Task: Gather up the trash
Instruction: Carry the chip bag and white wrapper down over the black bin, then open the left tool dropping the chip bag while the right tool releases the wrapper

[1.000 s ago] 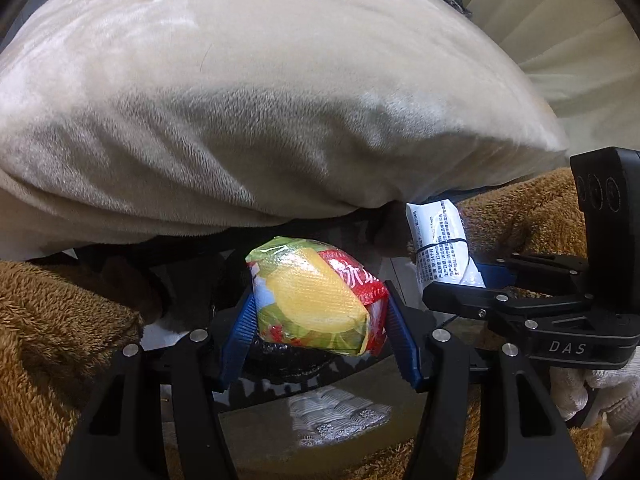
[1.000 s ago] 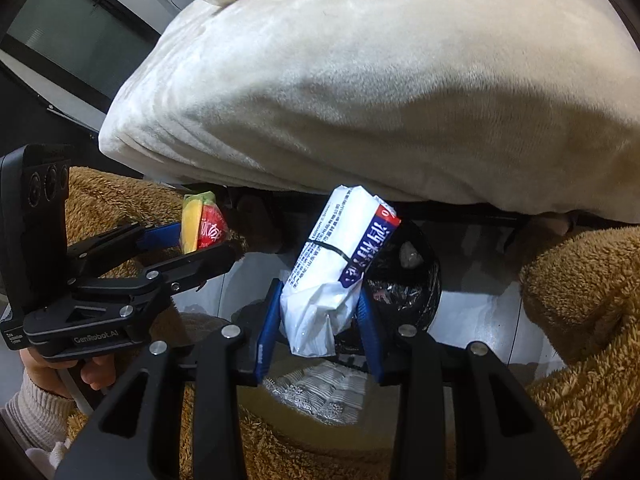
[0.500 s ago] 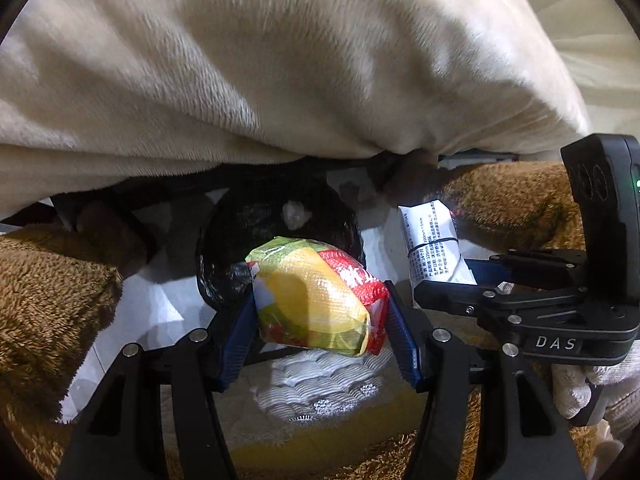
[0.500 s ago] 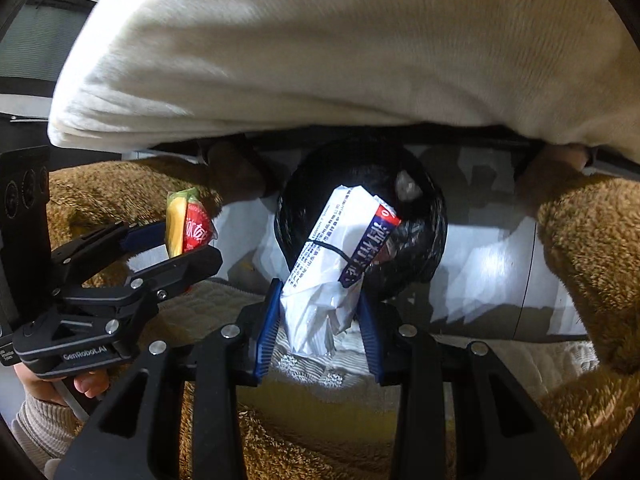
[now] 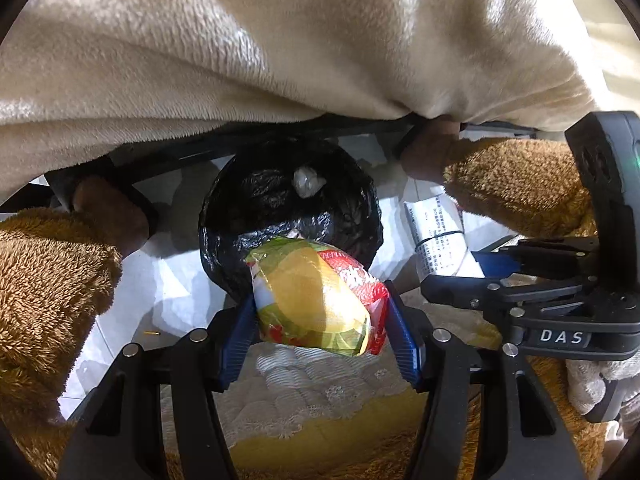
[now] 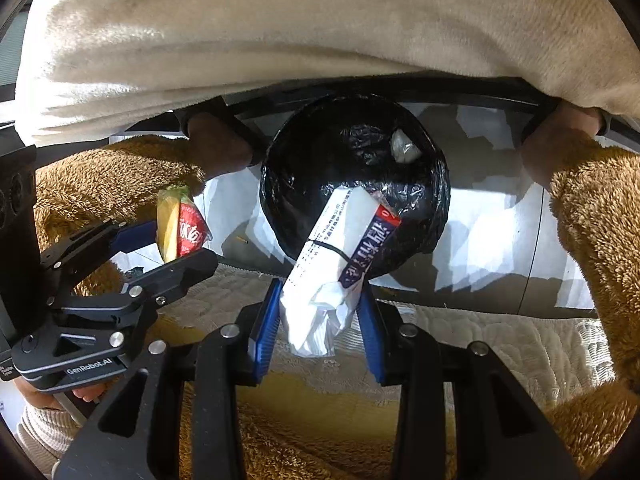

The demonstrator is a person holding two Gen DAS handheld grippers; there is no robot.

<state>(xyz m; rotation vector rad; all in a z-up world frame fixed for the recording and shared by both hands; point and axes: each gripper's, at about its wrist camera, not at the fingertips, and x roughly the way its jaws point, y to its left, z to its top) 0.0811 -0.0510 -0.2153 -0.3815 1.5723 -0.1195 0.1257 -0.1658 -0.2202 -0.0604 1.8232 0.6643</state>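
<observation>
The black-lined bin (image 6: 354,178) stands open on the pale floor (image 6: 496,208), its mouth clear but for a small wad (image 6: 404,148) inside. The cream blanket (image 6: 320,32) overhangs its far rim, roofing the approach. Brown fleece legs (image 6: 596,216) hem the gap on both sides.

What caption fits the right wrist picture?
Right gripper holds a white wrapper above the black-lined bin.
</observation>
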